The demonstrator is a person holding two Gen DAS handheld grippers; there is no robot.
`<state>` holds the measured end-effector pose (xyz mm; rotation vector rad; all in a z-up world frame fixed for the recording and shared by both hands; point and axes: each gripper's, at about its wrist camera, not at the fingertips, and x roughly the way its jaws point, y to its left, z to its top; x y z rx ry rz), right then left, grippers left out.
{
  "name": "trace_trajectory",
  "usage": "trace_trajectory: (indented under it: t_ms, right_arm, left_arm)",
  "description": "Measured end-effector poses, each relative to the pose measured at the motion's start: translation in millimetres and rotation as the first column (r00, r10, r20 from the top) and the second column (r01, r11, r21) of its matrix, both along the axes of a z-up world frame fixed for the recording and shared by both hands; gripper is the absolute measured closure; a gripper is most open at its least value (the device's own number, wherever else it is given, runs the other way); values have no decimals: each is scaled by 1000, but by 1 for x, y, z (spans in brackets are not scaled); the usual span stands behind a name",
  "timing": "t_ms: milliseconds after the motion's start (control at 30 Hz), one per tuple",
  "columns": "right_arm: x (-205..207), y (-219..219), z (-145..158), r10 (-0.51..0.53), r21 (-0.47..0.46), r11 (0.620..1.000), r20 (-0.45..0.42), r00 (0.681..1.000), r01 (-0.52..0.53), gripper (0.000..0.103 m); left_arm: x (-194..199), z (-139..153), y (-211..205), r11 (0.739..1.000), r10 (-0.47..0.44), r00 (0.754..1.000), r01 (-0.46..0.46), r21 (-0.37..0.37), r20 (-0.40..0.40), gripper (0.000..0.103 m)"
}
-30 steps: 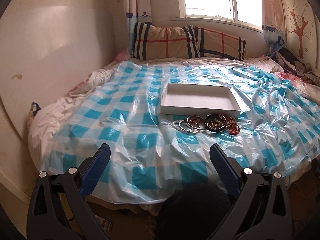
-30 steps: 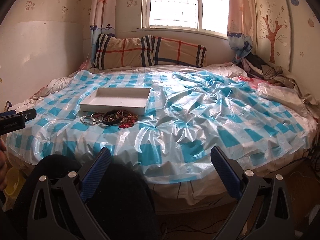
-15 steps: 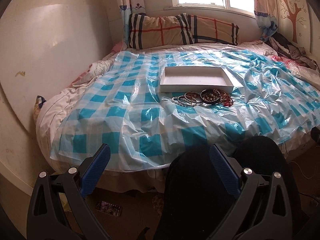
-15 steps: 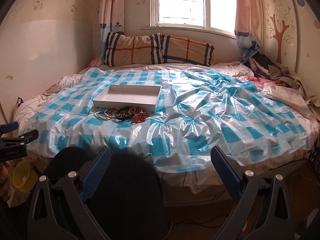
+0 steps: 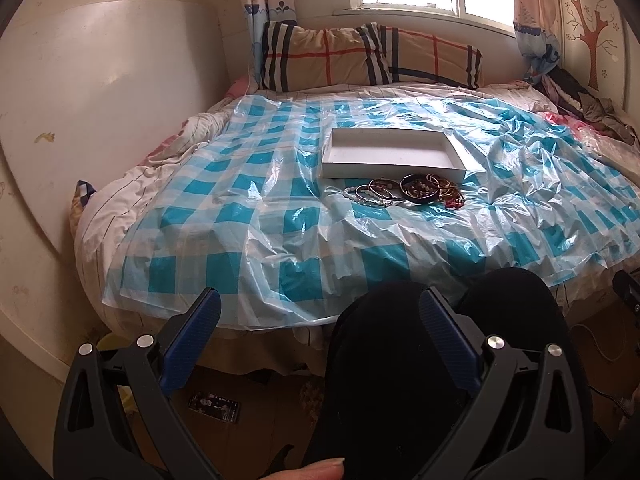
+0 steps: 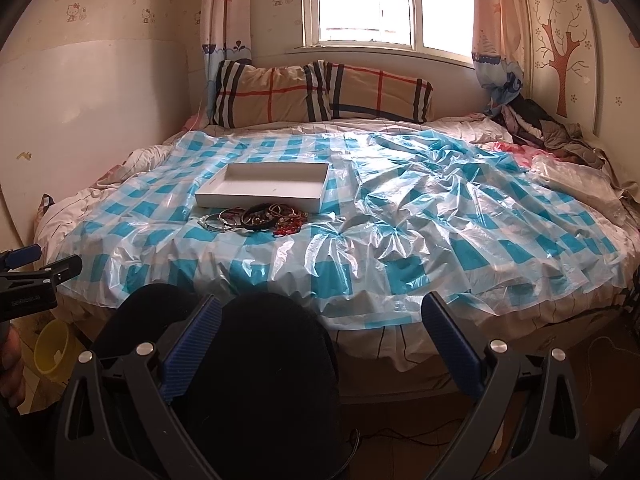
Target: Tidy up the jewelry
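Note:
A shallow white tray (image 5: 394, 168) (image 6: 260, 199) lies empty on the bed's blue-checked plastic sheet (image 5: 260, 216) (image 6: 440, 240). Just in front of it sits a heap of bracelets and bangles (image 5: 408, 194) (image 6: 256, 220), with silver, black, gold and red pieces. My left gripper (image 5: 318, 312) stands open and empty, well short of the bed, over the person's dark-clothed knees (image 5: 440, 340). My right gripper (image 6: 320, 312) is also open and empty, held back from the mattress edge. The left gripper (image 6: 36, 268) shows at the left border of the right wrist view.
Two plaid pillows (image 5: 368, 56) (image 6: 320, 92) lean under the window. Crumpled clothes (image 6: 540, 124) pile at the far right of the bed. A yellow bin (image 6: 50, 350) and a small dark packet (image 5: 216, 406) lie on the floor. A white board (image 5: 100, 100) stands against the left wall.
Both grippers have drawn back from the bed and tilted down, so the tray and bracelets look farther off and the knees and floor come into view. Both stay open.

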<state>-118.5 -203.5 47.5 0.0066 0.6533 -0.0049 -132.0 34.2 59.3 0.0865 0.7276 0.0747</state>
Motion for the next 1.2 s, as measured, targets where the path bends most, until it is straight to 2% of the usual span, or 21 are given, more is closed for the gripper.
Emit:
trace_trajectory:
  t_ms: [300, 533, 733, 1200]
  right_arm:
    - [-1, 8, -6, 10, -9, 1000, 12, 1000, -10, 7]
    - [10, 7, -8, 10, -10, 1000, -10, 1000, -10, 7]
    - [22, 4, -11, 6, -7, 1000, -23, 1000, -6, 7]
    - [38, 1, -12, 7, 2, 1000, -26, 1000, -7, 7]
  left_arm:
    - [1, 0, 0, 1000, 2, 1000, -2, -12, -2, 7]
    - [8, -6, -6, 1000, -22, 1000, 22, -20, -14, 7]
    - [19, -14, -9, 997, -55, 997, 52, -60, -47, 7]
    - [32, -21, -19, 994, -91, 994, 87, -71, -63, 8]
